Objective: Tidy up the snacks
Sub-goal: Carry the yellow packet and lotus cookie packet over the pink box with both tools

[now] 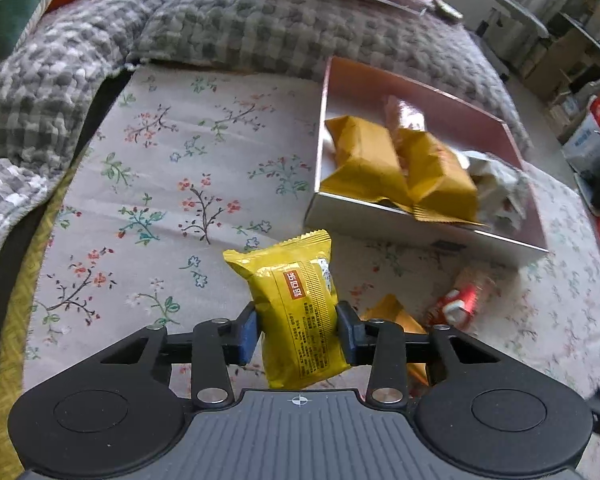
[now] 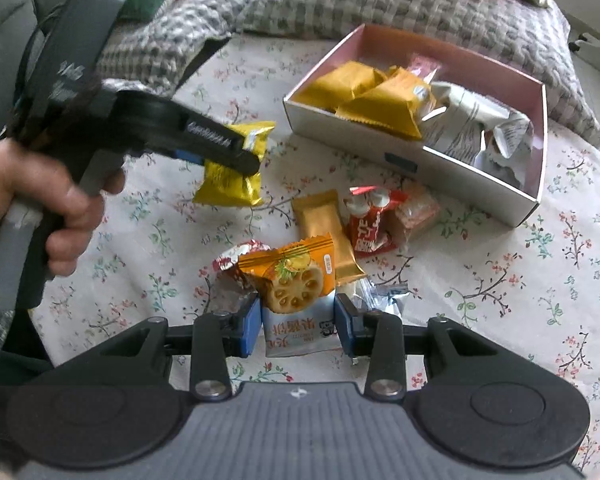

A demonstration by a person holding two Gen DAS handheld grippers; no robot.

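So the left gripper (image 1: 298, 330) has its blue fingers (image 1: 247, 338) clamped on a yellow snack packet (image 1: 298, 312), shiny foil with an orange label strip and small print down the side, crimped zigzag ends; in the right wrist view that packet (image 2: 230, 168) hangs up off the floral cloth surface (image 2: 500, 300), with a hand (image 2: 40, 208) wrapped round the gripper's handle. The right gripper (image 2: 298, 326) is closed on an orange-topped packet (image 2: 296, 280) with a lotus-root-slice cracker printed on it and a pale blue lower half with lettering, fingers (image 2: 249, 330) pressing both sides. Just past it on the cloth sits a loose bunch: a gold packet (image 2: 324, 224), a red packet (image 2: 370, 224), a clear-wrapped pinkish one (image 2: 416, 210) and a red and white one (image 2: 236, 258) partly under the orange one. The open white box (image 2: 420, 164) with pink inner walls sits further back, holding a few gold packets (image 2: 380, 100) and crumpled white ones (image 2: 472, 124). A grey checked blanket (image 1: 240, 20) lies behind the box
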